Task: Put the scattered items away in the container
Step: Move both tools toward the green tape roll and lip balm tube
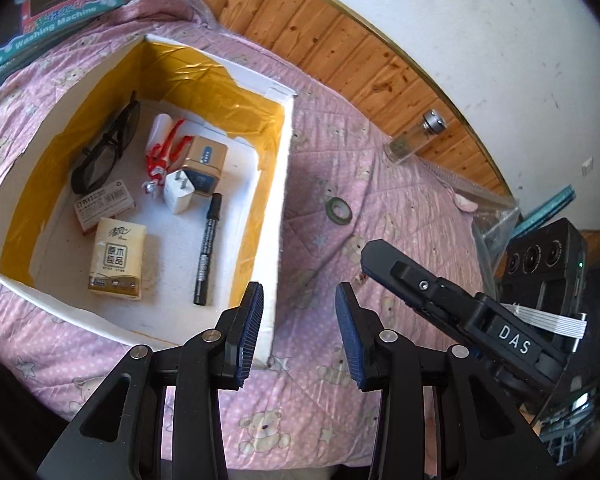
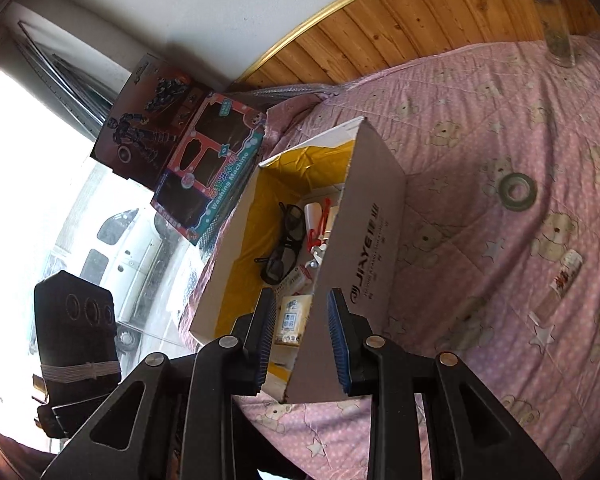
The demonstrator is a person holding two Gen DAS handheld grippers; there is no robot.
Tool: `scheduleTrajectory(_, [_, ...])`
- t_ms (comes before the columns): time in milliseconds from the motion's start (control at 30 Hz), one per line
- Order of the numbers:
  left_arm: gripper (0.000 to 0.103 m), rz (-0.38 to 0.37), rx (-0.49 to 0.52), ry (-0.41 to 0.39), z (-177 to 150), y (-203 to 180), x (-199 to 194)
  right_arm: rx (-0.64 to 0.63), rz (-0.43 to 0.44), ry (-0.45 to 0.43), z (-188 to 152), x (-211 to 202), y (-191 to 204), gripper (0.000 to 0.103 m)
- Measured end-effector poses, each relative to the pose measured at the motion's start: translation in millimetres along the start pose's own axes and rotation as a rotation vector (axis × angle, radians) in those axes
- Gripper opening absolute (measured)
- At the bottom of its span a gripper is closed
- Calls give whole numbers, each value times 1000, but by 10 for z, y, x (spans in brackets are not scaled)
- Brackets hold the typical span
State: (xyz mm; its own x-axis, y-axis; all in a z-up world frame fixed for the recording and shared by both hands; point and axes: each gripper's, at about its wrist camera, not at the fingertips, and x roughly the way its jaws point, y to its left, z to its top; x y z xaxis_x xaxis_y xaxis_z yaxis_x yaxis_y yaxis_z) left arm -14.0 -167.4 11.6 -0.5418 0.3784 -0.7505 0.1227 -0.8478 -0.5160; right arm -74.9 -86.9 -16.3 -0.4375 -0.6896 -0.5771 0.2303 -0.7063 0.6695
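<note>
In the right wrist view the box wall (image 2: pixel 364 240) hides most of the contents; the glasses (image 2: pixel 284 240) and tissue pack (image 2: pixel 294 320) show only in part. The bottle (image 2: pixel 554 20) is cut by the top edge. A small packet (image 2: pixel 564 278) at right is too blurred to read. In the left wrist view the toy carton (image 1: pixel 44 12) runs off the upper left.

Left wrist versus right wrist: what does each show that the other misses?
Only the left wrist view shows the box floor in full: marker, charger, and the right gripper alongside. Only the right wrist view shows a small packet on the quilt and the box's printed side. Both show the box, glasses, tape roll and bottle.
</note>
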Motion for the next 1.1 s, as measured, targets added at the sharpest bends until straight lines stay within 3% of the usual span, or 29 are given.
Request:
scheduleTrajectory(167, [40, -1, 61, 28, -28, -303, 99, 66, -60, -48, -174, -214, -332, 31])
scheduleTrajectory(500, [47, -3, 182, 77, 263, -898, 617, 177, -309, -98, -232, -364, -1026, 35])
scheduleTrajectory(700, [48, 16, 253, 157, 541, -1106, 1286, 192, -426, -91, -140, -187, -1323, 36])
scheduleTrajectory(833, [48, 56, 256, 231, 683, -1086, 1812, 181, -487, -76, -129, -60, -1482, 43])
scheduleTrajectory(1100, [48, 135, 280, 247, 852, -1083, 2465, 73, -584, -44, -109, 177, -1571, 43])
